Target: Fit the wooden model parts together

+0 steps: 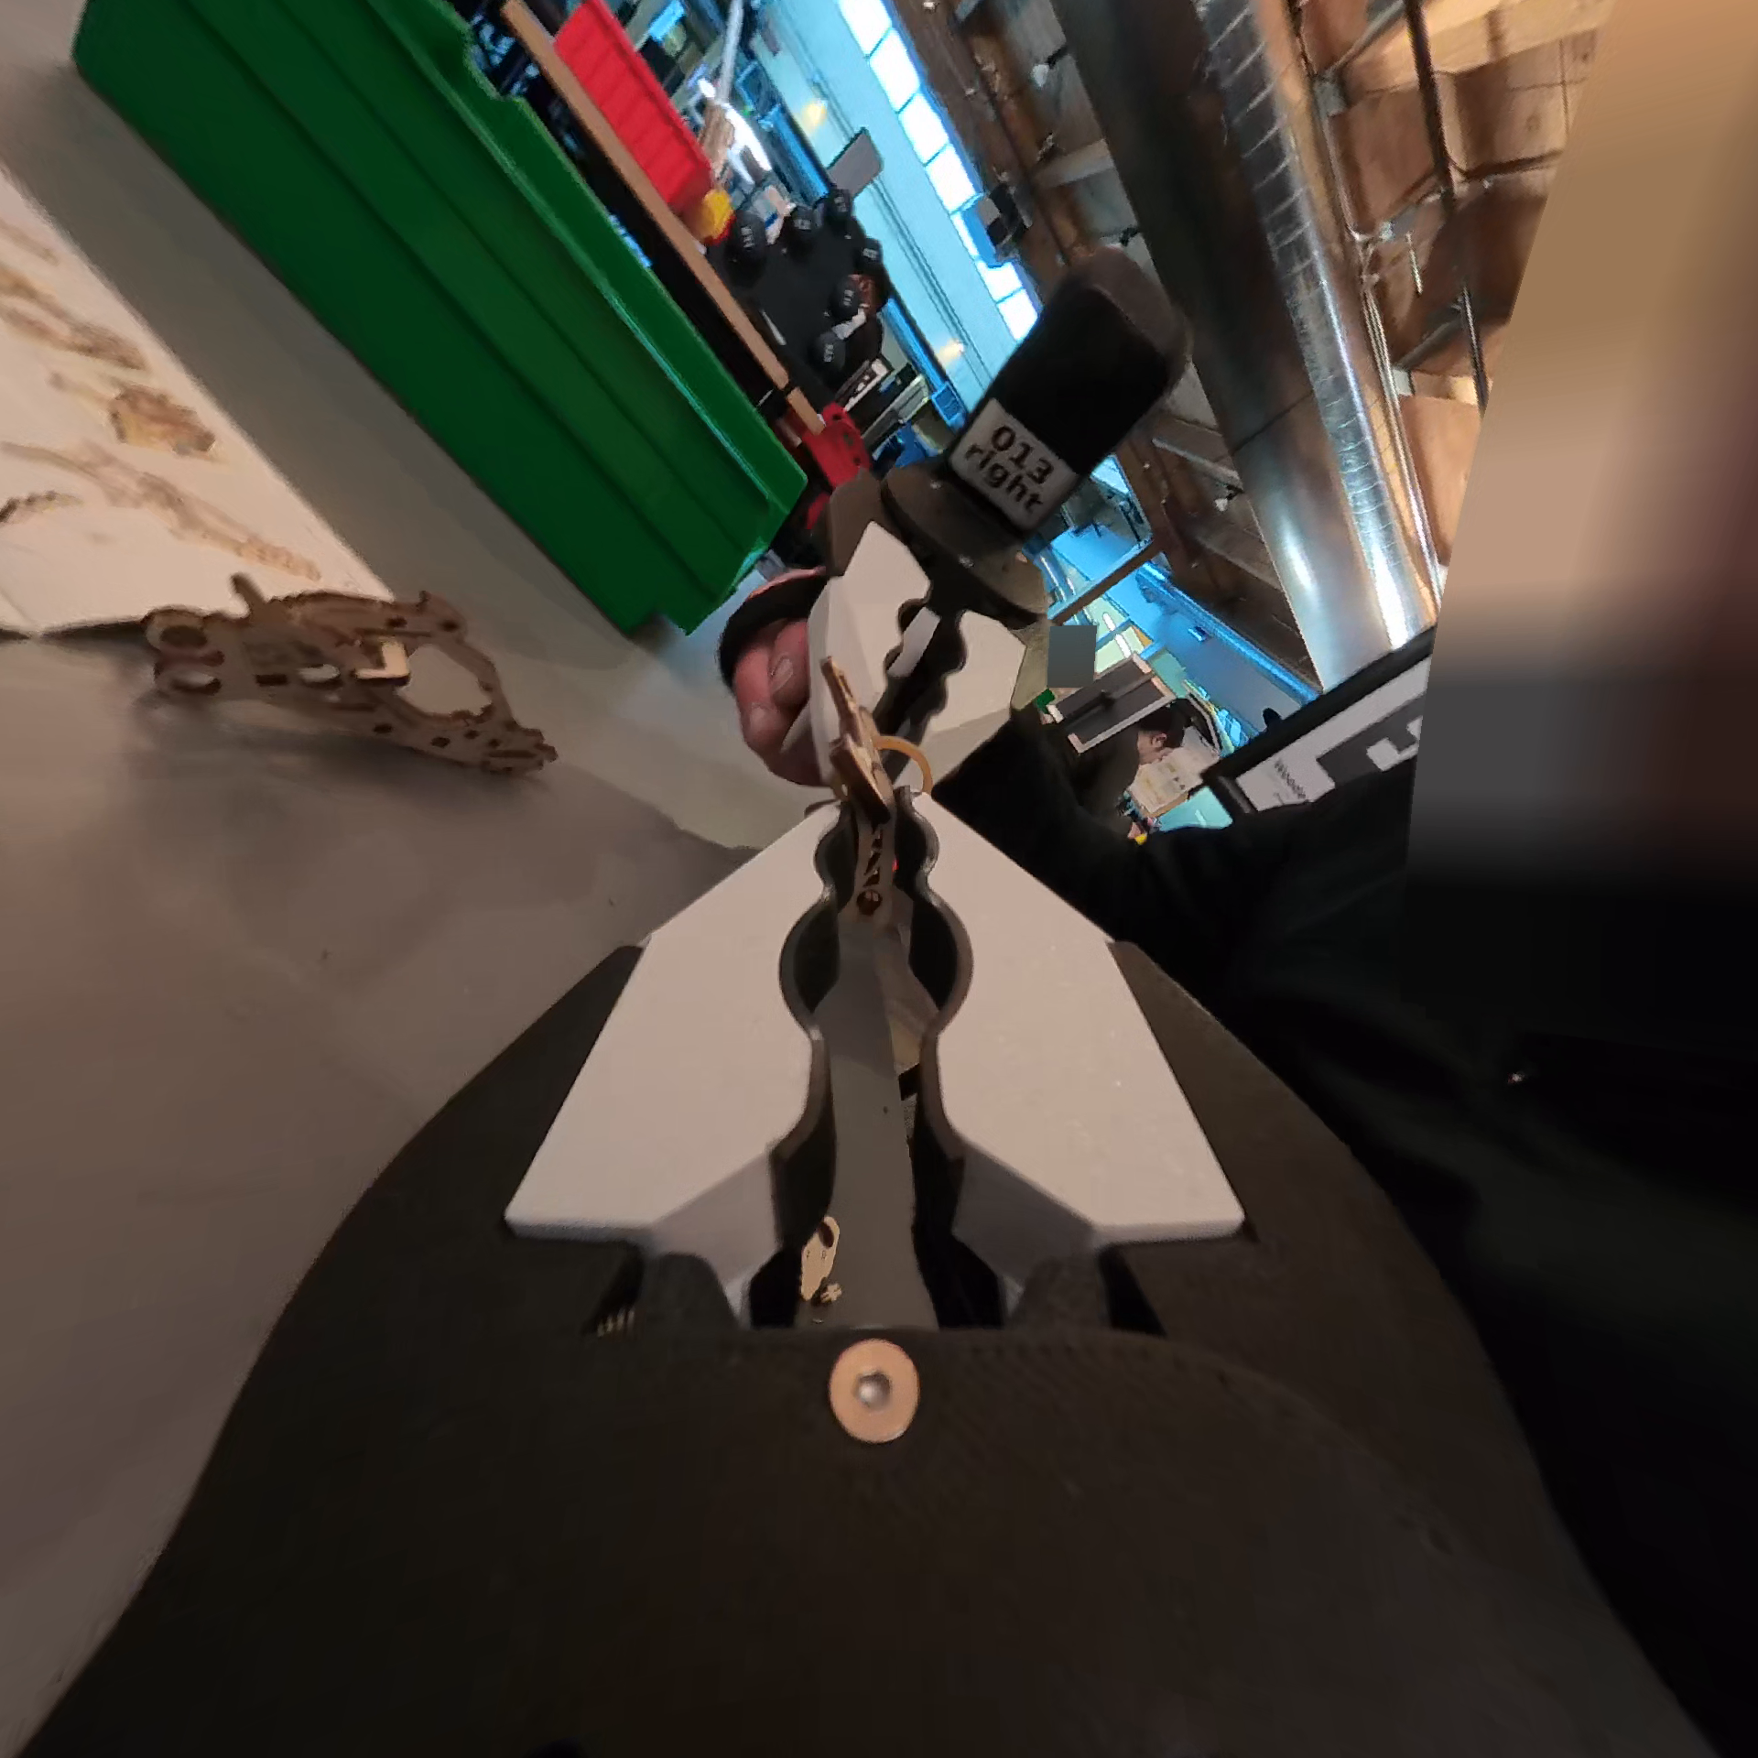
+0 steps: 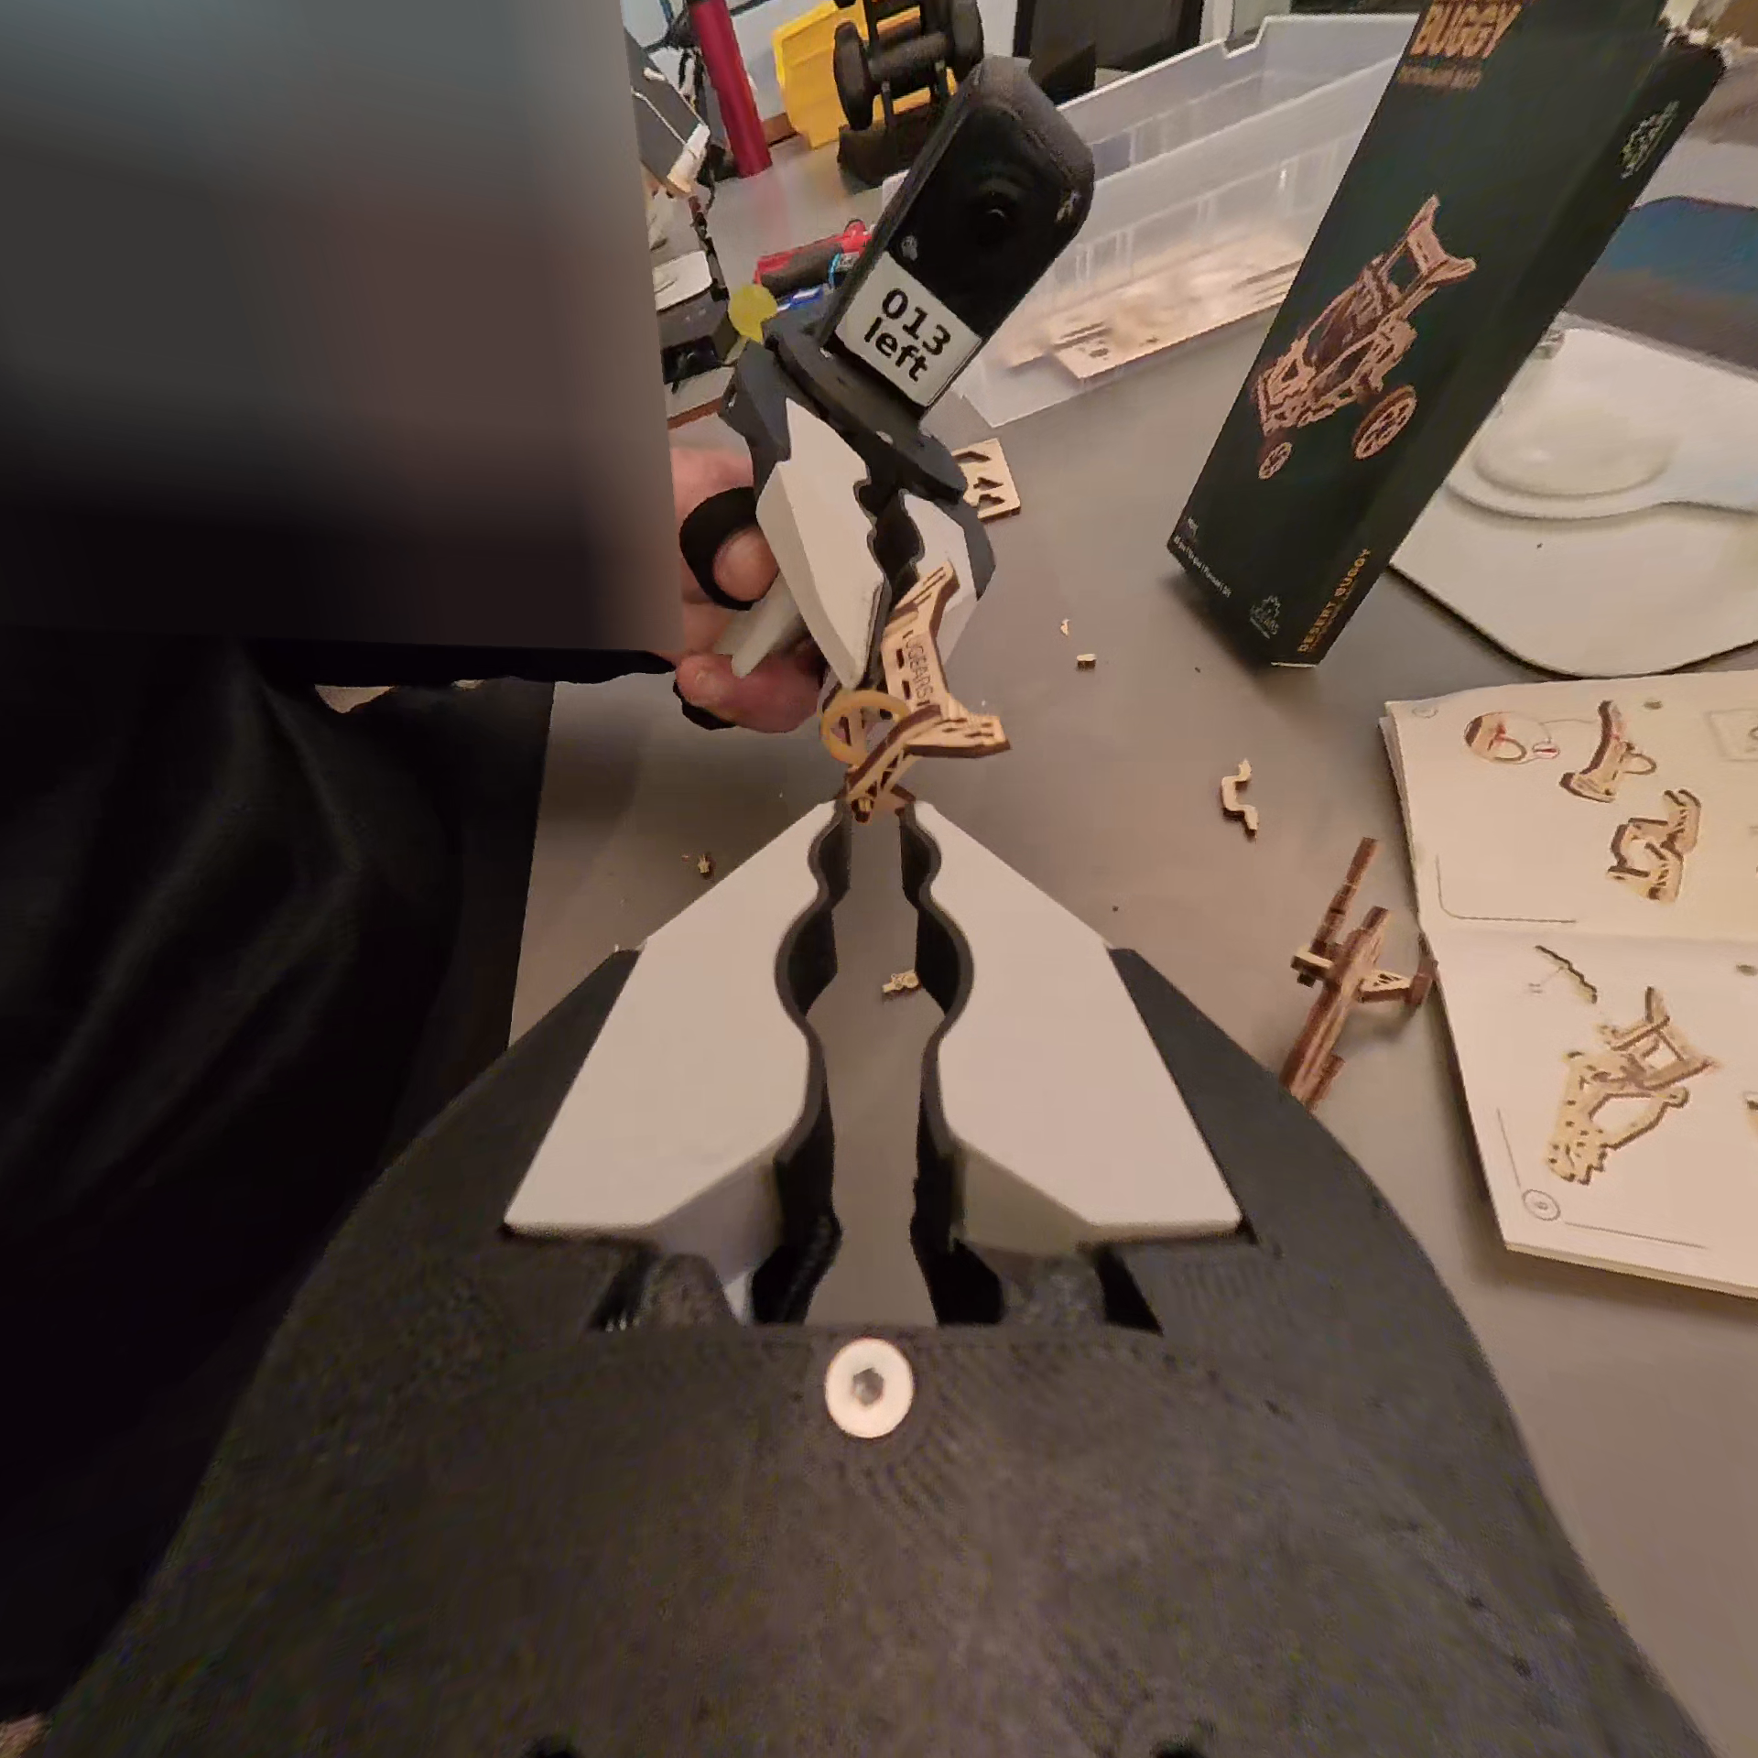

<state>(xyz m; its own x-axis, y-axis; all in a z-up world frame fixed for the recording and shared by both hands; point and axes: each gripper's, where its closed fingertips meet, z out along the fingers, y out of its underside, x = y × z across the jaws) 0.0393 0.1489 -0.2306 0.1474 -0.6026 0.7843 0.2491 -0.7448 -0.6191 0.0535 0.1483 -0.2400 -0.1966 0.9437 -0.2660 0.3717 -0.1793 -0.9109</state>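
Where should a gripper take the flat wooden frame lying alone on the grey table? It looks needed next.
The flat wooden frame lies flat, so its faces cannot be pinched. Probably come down from above and close across a narrow bar beside its big cut-out, one finger through the opening. Both grippers look busy now.

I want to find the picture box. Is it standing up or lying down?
Standing up. The dark model box rests on its short end on the grey table, leaning a little in the picture, behind the open instruction sheet.

Pale wooden frame part (image 2: 937, 656) airborne, apparently joined to ringed piece (image 2: 861, 728).
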